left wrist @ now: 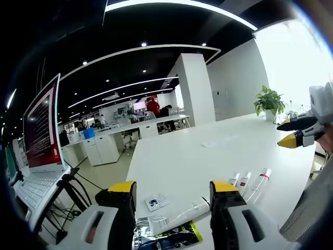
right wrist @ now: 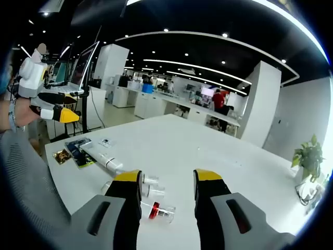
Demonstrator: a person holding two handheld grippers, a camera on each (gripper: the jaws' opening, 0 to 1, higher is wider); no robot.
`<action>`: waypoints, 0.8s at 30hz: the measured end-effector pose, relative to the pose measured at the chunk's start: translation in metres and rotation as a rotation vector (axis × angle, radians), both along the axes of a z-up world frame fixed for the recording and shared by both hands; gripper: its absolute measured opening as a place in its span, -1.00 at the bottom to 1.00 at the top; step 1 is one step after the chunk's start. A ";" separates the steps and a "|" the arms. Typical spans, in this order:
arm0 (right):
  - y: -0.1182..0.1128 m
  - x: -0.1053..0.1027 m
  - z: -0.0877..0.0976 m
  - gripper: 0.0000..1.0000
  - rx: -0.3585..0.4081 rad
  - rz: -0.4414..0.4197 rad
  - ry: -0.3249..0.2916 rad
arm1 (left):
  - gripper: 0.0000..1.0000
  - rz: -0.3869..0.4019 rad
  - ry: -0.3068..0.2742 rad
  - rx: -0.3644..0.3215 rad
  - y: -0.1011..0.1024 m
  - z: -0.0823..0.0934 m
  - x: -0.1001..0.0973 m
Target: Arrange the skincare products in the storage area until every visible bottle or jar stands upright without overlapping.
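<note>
Closest to the lens in the left gripper view is the left hand-held gripper [left wrist: 169, 191], jaws spread wide and holding nothing, sitting just above a white tube [left wrist: 179, 215] that lies flat on the white table [left wrist: 208, 151]. Next to the tube there's a dark leaflet [left wrist: 171, 239] and a small foil sachet [left wrist: 155, 201], and a bit further right three little clear bottles [left wrist: 248, 183] are lying on their sides, side by side. In the right gripper view the right hand-held gripper [right wrist: 165, 178] is also wide open and empty, hovering over the bottles, one with a red cap [right wrist: 154, 211]. Potted plant [left wrist: 269, 101] sits at the far end of the table.
</note>
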State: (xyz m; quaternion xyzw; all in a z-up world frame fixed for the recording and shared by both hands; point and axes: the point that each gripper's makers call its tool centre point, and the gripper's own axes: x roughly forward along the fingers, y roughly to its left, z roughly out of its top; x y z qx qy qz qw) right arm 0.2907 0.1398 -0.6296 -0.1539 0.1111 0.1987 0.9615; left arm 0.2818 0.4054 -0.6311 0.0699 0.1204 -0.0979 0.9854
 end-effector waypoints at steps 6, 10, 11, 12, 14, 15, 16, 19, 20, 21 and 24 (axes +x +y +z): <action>-0.001 0.001 -0.005 -0.19 -0.002 -0.010 0.021 | 0.22 -0.001 0.030 -0.010 0.001 -0.005 -0.001; 0.001 -0.001 -0.008 -0.19 -0.019 -0.002 0.028 | 0.24 0.004 0.038 -0.011 0.003 -0.007 -0.001; 0.002 -0.001 -0.008 -0.19 -0.023 -0.001 0.030 | 0.24 0.004 0.039 -0.010 0.003 -0.007 -0.001; 0.002 -0.002 -0.009 -0.19 -0.028 0.000 0.031 | 0.24 0.003 0.039 -0.010 0.004 -0.007 -0.001; 0.003 -0.002 -0.010 -0.20 -0.032 0.003 0.035 | 0.25 0.002 0.040 -0.013 0.004 -0.007 -0.001; 0.003 -0.002 -0.011 -0.20 -0.037 0.003 0.036 | 0.26 0.003 0.042 -0.014 0.005 -0.008 -0.001; 0.003 -0.002 -0.011 -0.20 -0.043 0.004 0.037 | 0.26 0.004 0.043 -0.015 0.005 -0.008 -0.001; 0.004 -0.002 -0.011 -0.20 -0.047 0.006 0.037 | 0.27 0.006 0.046 -0.019 0.006 -0.008 -0.001; 0.004 -0.003 -0.011 -0.20 -0.048 0.006 0.036 | 0.27 0.006 0.046 -0.021 0.006 -0.008 -0.001; 0.003 -0.002 -0.011 -0.20 -0.048 0.005 0.036 | 0.27 0.006 0.046 -0.023 0.006 -0.008 -0.001; 0.003 -0.003 -0.011 -0.20 -0.048 0.002 0.035 | 0.27 0.005 0.047 -0.026 0.006 -0.009 -0.001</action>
